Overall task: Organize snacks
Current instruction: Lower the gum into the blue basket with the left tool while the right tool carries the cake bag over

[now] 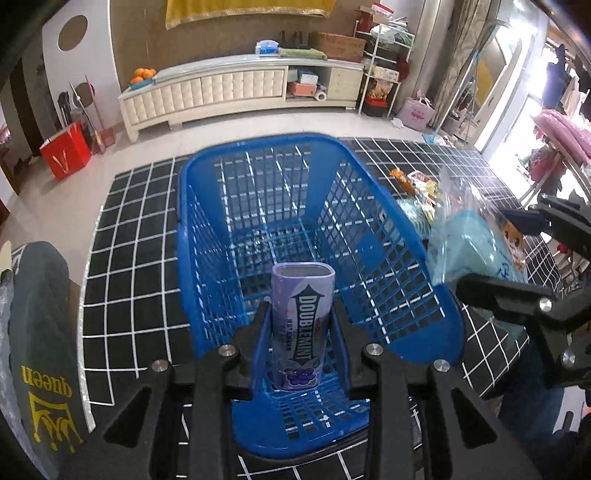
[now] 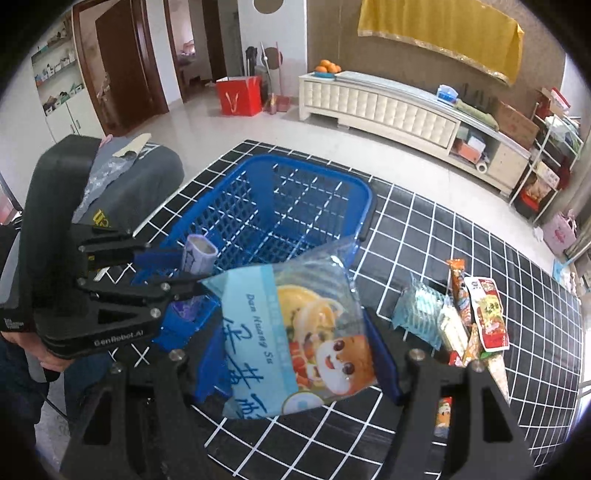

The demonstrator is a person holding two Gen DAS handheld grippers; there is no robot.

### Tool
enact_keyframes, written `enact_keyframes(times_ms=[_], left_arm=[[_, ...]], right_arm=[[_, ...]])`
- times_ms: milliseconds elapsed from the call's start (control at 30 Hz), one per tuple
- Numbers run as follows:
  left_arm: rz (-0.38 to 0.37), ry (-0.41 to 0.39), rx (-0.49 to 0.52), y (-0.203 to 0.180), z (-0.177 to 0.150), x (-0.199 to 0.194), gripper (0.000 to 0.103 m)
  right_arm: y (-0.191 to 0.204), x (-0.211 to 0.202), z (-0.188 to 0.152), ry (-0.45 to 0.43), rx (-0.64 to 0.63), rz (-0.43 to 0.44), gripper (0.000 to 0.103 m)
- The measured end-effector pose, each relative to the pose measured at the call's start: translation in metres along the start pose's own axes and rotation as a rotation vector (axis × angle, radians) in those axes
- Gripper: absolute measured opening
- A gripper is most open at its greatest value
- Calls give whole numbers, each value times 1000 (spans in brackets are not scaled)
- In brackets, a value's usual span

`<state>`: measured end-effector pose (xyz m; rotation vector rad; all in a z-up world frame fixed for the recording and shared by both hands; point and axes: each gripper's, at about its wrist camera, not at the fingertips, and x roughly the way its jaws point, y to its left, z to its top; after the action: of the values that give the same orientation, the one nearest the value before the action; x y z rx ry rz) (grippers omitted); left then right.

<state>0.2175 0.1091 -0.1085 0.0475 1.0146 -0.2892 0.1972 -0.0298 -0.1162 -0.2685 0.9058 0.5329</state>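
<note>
Black grid-tiled tabletop point(image 1: 129, 229): blue basket point(image 1: 207, 206) lies directly ahead of left gripper point(image 1: 301, 332), clenched on upright gum tin point(image 1: 302, 325) over its near end; right gripper point(image 2: 295, 354), beside it, grips snack bag point(image 2: 295, 332).

the bench point(image 1: 125, 258) carries a black covering with a white grid pattern. beyond it, a long cream sideboard point(image 1: 221, 92) with padded front panels stands against a brown wall; a heap of oranges point(image 1: 142, 74) sits on its left end and a blue tissue box point(image 1: 266, 47) on top. a yellow cloth point(image 2: 443, 33) hangs above the sideboard. a red paper bag point(image 1: 66, 155) stands on the pale tiled floor to the left, near brooms leaning on the wall. a white wire rack point(image 1: 384, 59) holding boxes stands right of the sideboard, with a pink bag point(image 1: 419, 112) on the floor beside it. a dark grey cushion point(image 1: 40, 332) printed "queen" in yellow lies at the bench's left edge.
</note>
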Motion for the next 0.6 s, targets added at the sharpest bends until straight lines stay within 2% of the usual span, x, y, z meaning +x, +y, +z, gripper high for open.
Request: enact_keyframes(times_ms=[200,367,500,600], left_arm=[[-9,14,-6,3,-8,8,29],[21,45,-21,7,-12,13,29],[7,23,-43,12,-11,5,29],[27,5,-39,13,-11,-2,29]], right_arm=[[3,6,3,8,17,12,73],[4,5,3,6,14,-1,73],[4,3,3,6,11,-8,73],[6,2,4,5,10,-9,73]])
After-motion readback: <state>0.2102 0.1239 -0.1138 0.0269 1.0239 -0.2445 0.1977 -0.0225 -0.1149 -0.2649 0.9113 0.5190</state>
